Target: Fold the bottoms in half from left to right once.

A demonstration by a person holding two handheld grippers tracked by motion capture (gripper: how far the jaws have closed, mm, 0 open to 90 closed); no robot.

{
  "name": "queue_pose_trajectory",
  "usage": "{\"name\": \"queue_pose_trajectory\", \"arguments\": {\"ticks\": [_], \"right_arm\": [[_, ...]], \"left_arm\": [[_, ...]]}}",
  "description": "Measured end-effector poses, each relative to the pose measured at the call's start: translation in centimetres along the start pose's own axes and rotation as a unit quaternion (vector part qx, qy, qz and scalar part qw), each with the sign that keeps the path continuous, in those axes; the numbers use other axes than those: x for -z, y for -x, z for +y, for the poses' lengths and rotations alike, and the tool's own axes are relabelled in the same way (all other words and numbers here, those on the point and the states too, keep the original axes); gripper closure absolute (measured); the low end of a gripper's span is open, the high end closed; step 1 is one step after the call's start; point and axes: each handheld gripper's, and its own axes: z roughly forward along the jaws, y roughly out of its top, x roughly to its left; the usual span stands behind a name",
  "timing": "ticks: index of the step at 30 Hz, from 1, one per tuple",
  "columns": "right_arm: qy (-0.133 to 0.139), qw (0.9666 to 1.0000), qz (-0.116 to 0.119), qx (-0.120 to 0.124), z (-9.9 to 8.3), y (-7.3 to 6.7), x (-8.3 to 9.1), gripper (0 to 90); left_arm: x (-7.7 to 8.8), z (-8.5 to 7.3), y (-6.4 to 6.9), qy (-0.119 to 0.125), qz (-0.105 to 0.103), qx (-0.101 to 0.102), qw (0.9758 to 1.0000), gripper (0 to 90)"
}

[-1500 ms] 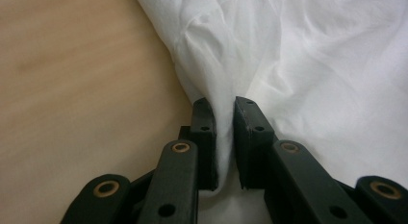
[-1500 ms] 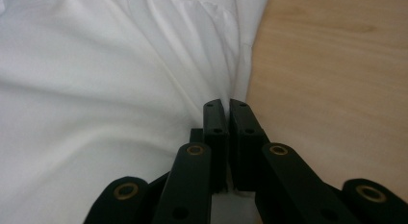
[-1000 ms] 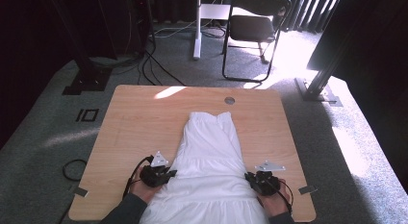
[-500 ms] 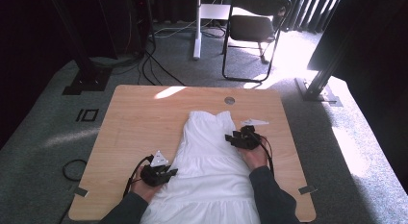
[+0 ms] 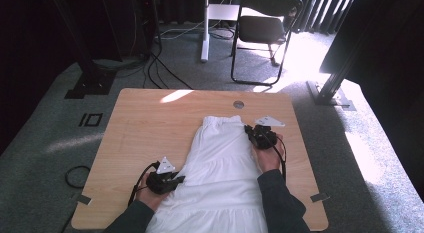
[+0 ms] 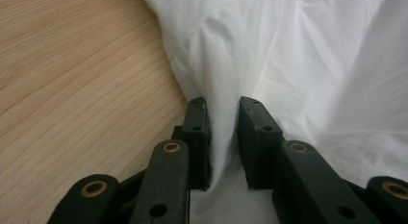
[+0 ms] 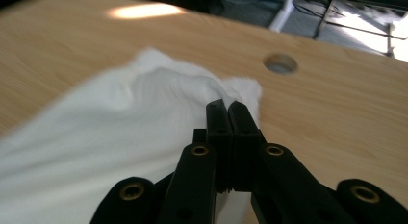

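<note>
A white dress (image 5: 220, 163) lies flat on the wooden table (image 5: 150, 118), narrow top away from me and wide hem at the near edge. My left gripper (image 5: 179, 179) is at the dress's left edge, low down. In the left gripper view its jaws (image 6: 223, 104) are shut on a fold of the white dress (image 6: 312, 65). My right gripper (image 5: 249, 129) is at the top right corner of the dress. In the right gripper view its jaws (image 7: 226, 106) are pressed together with the tips over the dress's (image 7: 120, 123) corner; I see no cloth between them.
A round cable hole (image 5: 238, 104) sits in the table just beyond the dress top. Bare wood lies left of the dress. On the carpet behind the table are a black chair (image 5: 265, 28), a white post (image 5: 205, 28), cables (image 5: 165, 68) and stand bases (image 5: 90, 85).
My right gripper has moved from the dress's lower right edge up along the right side to its top right corner. The left gripper has stayed in place.
</note>
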Motion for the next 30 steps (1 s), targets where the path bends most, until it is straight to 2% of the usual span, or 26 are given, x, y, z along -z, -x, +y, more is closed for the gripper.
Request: {"name": "queue_pose_trajectory", "arguments": {"ticks": [2, 4, 6, 7, 8, 9, 11, 14, 15, 16, 17, 21, 24, 26, 30], "right_arm": [[-0.040, 0.9992, -0.011, 0.002, -1.7, 0.6, -1.3, 87.8], [-0.074, 0.9972, -0.001, -0.009, -3.6, 1.1, -3.0, 85.3], [-0.092, 0.9955, 0.013, -0.021, -4.9, 1.3, -4.0, 82.2], [-0.097, 0.9946, 0.021, -0.031, -5.6, 1.4, -4.3, 82.0], [-0.089, 0.9950, 0.025, -0.037, -5.7, 1.5, -4.3, 81.8], [-0.090, 0.9949, 0.025, -0.039, -5.8, 1.5, -4.3, 81.4], [-0.099, 0.9943, 0.024, -0.032, -5.6, 1.5, -4.2, 80.8], [-0.104, 0.9939, 0.020, -0.031, -5.4, 1.5, -4.4, 81.1], [-0.104, 0.9939, 0.020, -0.031, -5.4, 1.5, -4.4, 81.1], [-0.104, 0.9939, 0.020, -0.032, -5.4, 1.5, -4.5, 81.4], [-0.102, 0.9940, 0.018, -0.035, -5.4, 1.5, -4.5, 81.7], [-0.101, 0.9941, 0.018, -0.035, -5.4, 1.4, -4.5, 81.8], [-0.099, 0.9942, 0.017, -0.037, -5.5, 1.4, -4.5, 82.7], [-0.099, 0.9943, 0.018, -0.037, -5.6, 1.3, -4.4, 83.7], [-0.105, 0.9936, 0.022, -0.035, -5.8, 1.0, -3.9, 84.4]], "left_arm": [[0.0, 0.0, 0.0, -0.002, 0.001, -0.001, 1.0000, 74.9], [0.0, 0.0, 0.0, -0.002, -0.004, -0.001, 1.0000, 73.5], [0.1, 0.2, -0.2, -0.010, -0.023, 0.006, 0.9997, 64.5], [0.4, 0.4, -0.5, -0.009, -0.029, 0.008, 0.9995, 59.8], [0.6, 0.6, -0.7, -0.002, -0.035, 0.013, 0.9993, 57.3], [1.2, 1.2, -1.3, 0.016, -0.044, 0.027, 0.9986, 55.5], [1.9, 2.8, -2.0, 0.042, -0.039, 0.037, 0.9976, 53.1], [1.7, 5.9, -2.5, 0.053, -0.020, 0.020, 0.9982, 52.2], [1.7, 5.9, -2.5, 0.053, -0.020, 0.020, 0.9982, 52.0], [0.4, 7.9, -3.0, 0.047, -0.007, 0.013, 0.9988, 52.0], [-0.5, 8.7, -3.3, 0.045, -0.004, 0.012, 0.9989, 52.0], [-4.8, 10.9, -4.0, 0.028, 0.024, 0.013, 0.9993, 49.9], [-7.8, 11.0, -4.3, 0.000, 0.034, 0.017, 0.9993, 50.2], [-8.9, 10.6, -4.2, -0.019, 0.040, 0.015, 0.9989, 54.4], [-8.8, 9.7, -3.9, -0.013, 0.032, 0.014, 0.9993, 64.6]]}}
